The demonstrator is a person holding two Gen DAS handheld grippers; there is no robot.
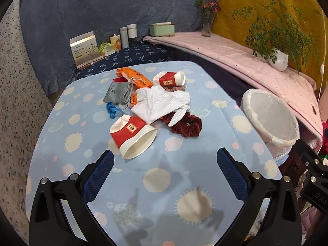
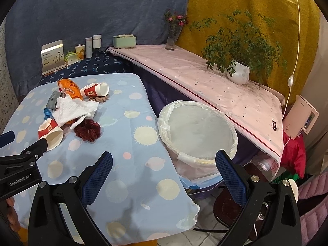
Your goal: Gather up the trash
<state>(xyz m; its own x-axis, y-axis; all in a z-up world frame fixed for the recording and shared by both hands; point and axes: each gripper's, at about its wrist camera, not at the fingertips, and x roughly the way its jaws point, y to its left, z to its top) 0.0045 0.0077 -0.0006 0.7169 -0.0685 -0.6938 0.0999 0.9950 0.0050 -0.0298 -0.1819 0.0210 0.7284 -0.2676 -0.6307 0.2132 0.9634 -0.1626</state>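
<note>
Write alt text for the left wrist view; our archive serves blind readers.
An open left gripper hovers over a blue patterned tablecloth strewn with two tipped red paper cups, a white napkin and wrappers; a lined bin stands at right.

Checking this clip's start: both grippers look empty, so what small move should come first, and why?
Probably ease the left gripper forward onto the near cup. Its jaws stand open and empty just short of that cup, which lies on its side, the closest piece in the pile. The lined bin sits open beside the table, under the right gripper, ready for a drop.
</note>
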